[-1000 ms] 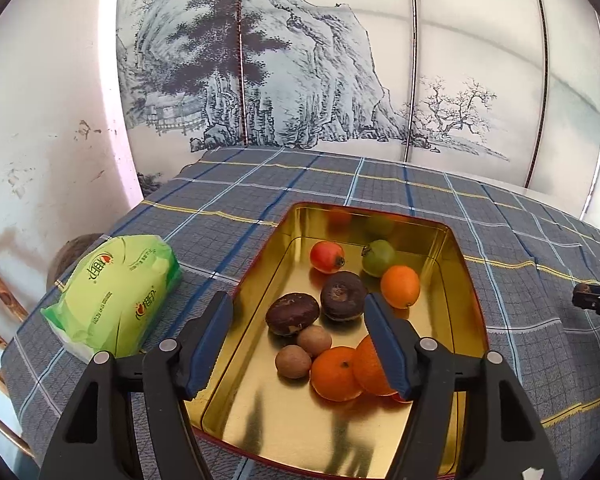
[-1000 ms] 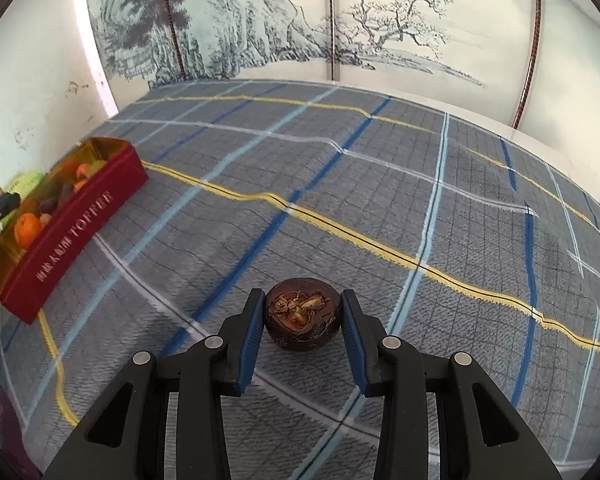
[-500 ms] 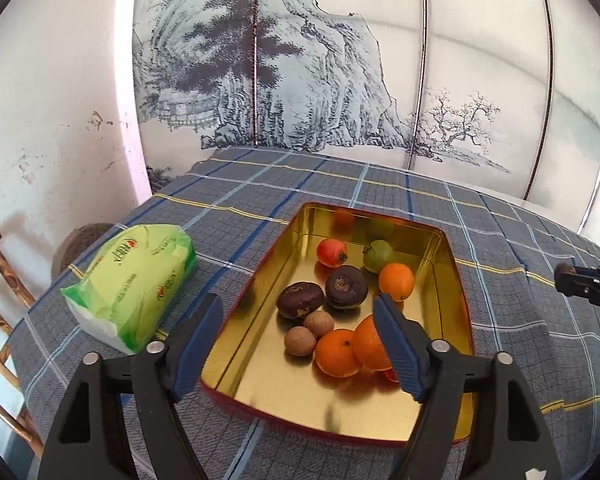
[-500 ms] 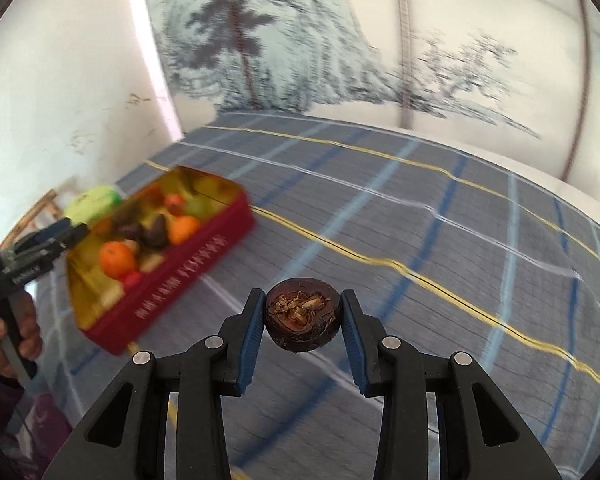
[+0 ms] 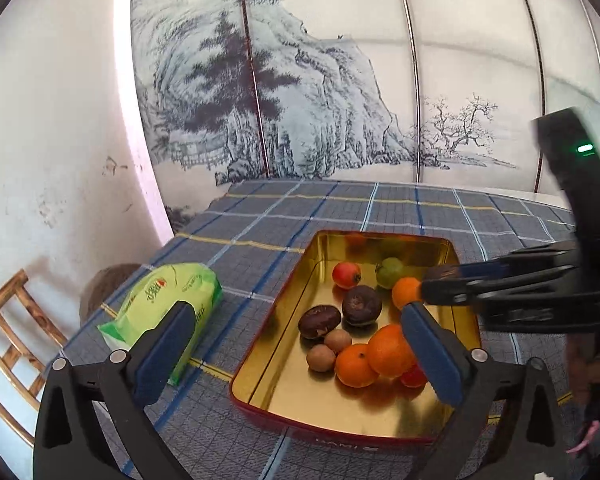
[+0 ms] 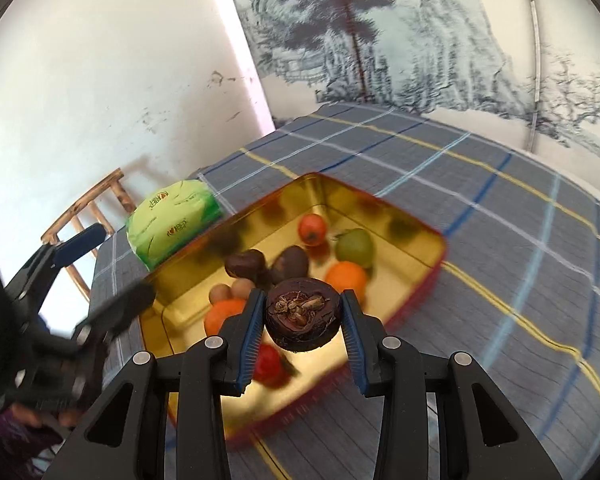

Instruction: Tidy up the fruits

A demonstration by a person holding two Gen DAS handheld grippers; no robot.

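Note:
A gold-lined red tin [image 5: 284, 384] [image 6: 420, 236] on the checked tablecloth holds oranges [image 5: 388, 350], two dark mangosteens [image 5: 361, 305], small brown fruits, a red fruit and a green one [image 6: 354, 245]. My right gripper [image 6: 303, 318] is shut on a dark mangosteen [image 6: 302, 320] and holds it above the tin's near right part. In the left wrist view it reaches in from the right over the tin [image 5: 436, 282]. My left gripper [image 5: 300, 352] is open and empty, held back from the tin's near edge.
A green tissue pack [image 5: 168, 300] [image 6: 172, 220] lies on the cloth left of the tin. A wooden chair [image 5: 8, 332] stands off the table's left edge. A white wall and a painted screen close the back.
My right gripper has carried the mangosteen from the open cloth leftward to above the tin. My left gripper has drawn back and risen, so the tin looks farther away.

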